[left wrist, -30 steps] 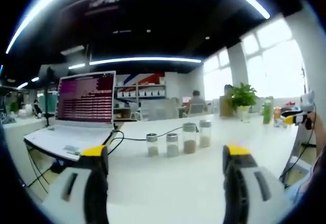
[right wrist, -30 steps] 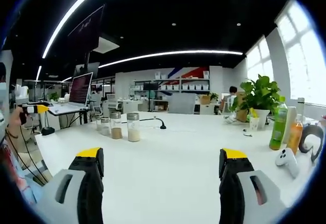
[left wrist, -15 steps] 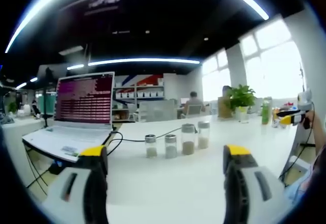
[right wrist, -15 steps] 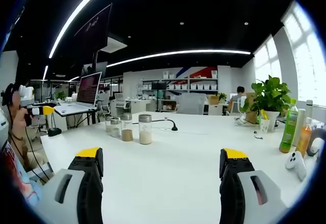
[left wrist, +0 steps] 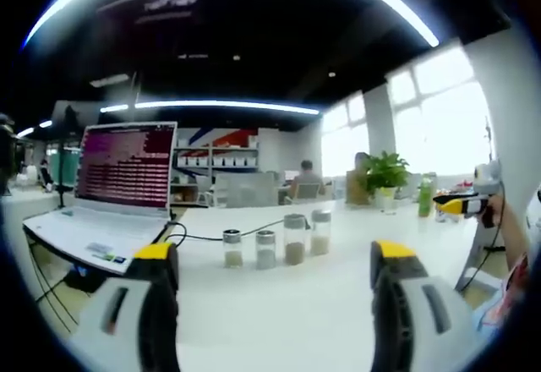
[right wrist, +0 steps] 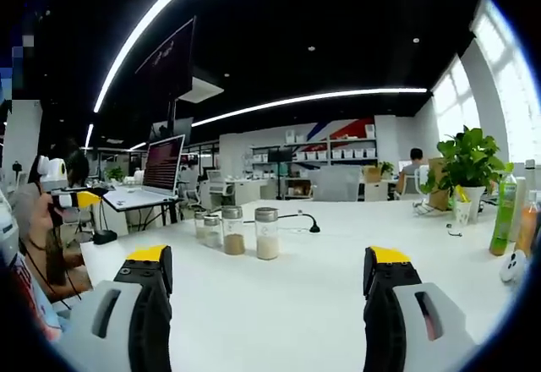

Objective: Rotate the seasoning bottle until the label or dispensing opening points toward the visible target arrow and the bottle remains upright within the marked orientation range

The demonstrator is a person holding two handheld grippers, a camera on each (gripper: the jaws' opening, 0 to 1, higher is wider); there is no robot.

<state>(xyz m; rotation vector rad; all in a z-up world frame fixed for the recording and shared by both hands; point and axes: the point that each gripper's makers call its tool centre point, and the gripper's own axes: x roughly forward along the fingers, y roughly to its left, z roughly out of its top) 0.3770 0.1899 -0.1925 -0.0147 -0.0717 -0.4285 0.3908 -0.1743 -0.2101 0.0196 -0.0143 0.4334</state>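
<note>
Office space with dark ceiling and bright windows surrounds a long white table point(right wrist: 279, 304), and near its middle stand four seasoning bottles point(left wrist: 270, 243) in a short row, all upright, each partly filled with pale or brownish powder. In the right gripper view the same row point(right wrist: 237, 232) sits left of centre, the tallest bottle point(right wrist: 266, 233) nearest the camera. No label, dispensing opening or target arrow can be made out at this range.

Both tools hang well short of the row. The left gripper point(left wrist: 275, 262) has its jaws spread wide with nothing between them, and the right gripper point(right wrist: 266, 266) is likewise spread and empty. A cable point(left wrist: 211, 230) runs behind the bottles toward an open laptop point(left wrist: 101, 194); a potted plant point(right wrist: 470, 165) and a green drink bottle point(right wrist: 504, 214) stand farther along.

By my reading the task is barely begun: no bottle is gripped, and approach, grasp and turning all remain.
</note>
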